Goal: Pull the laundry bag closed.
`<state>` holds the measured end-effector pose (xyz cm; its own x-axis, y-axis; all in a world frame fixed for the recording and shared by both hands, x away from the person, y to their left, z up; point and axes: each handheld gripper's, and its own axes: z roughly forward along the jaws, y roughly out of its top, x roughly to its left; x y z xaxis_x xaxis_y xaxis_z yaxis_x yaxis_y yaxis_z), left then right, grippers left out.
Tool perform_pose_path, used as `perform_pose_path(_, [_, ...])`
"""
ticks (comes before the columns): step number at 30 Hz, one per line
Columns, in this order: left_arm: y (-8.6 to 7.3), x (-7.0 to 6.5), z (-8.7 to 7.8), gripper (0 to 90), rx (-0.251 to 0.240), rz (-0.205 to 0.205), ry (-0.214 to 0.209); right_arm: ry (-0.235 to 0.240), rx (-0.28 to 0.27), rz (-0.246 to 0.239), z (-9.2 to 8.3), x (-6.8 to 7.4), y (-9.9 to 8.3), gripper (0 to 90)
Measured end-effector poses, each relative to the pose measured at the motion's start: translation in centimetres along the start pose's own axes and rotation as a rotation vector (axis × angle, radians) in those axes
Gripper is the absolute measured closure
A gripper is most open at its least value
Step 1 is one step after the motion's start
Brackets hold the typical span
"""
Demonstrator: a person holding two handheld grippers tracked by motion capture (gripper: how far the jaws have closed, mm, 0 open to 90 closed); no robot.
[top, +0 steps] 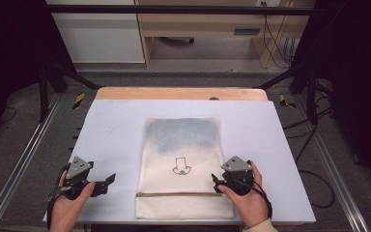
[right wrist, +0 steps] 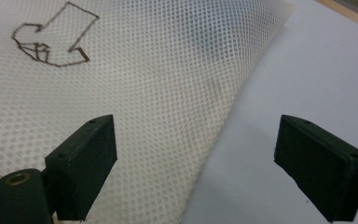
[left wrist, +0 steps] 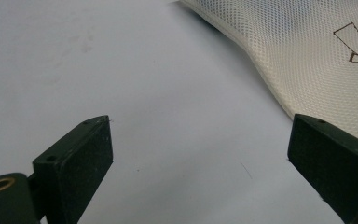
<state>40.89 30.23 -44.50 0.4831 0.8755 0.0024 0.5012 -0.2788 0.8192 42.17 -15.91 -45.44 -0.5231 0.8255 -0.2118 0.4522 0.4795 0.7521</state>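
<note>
A cream mesh bag [top: 181, 164] lies flat on the white table mat [top: 116, 130], its zipper [top: 178, 194] running across near the front edge. A small line drawing [top: 181, 167] marks its middle, and something greyish shows through its far half. My left gripper [top: 110, 181] sits left of the bag, pointing toward it, open over bare mat [left wrist: 168, 93] with the bag's edge [left wrist: 307, 56] ahead at the right. My right gripper [top: 216, 180] is at the bag's right side just above the zipper. It stands open [right wrist: 196, 158], one jaw over the mesh [right wrist: 144, 93] and one over the mat.
A wooden strip [top: 181, 93] borders the table's far edge. Metal rails [top: 24, 154] run along both sides, with dark stands and cables on the floor. Furniture stands beyond the table.
</note>
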Motion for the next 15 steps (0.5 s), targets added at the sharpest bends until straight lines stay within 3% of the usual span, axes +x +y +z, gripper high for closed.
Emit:
perform_pose_path(4, [0.0, -0.2, -0.1, 6.4, -0.022, 0.005, 0.012, 0.031, -0.006, -0.026, -0.5, 0.8, 0.7, 15.7])
perform_pose_path(8, [-0.2, -0.2, 0.2, 6.5, 0.004, 0.028, 0.03, 0.059, -0.009, -0.054, -0.7, 1.7, 1.5, 17.6])
perform_pose_path(10, [-0.4, 0.0, 0.2, 6.4, 0.014, 0.032, 0.041, 0.095, -0.004, -0.095, -0.7, 2.5, 2.4, 19.8])
perform_pose_path(15, [-0.5, 0.3, 0.0, 6.5, 0.012, 0.016, 0.049, 0.146, 0.002, -0.137, -0.4, 3.4, 3.4, 24.6])
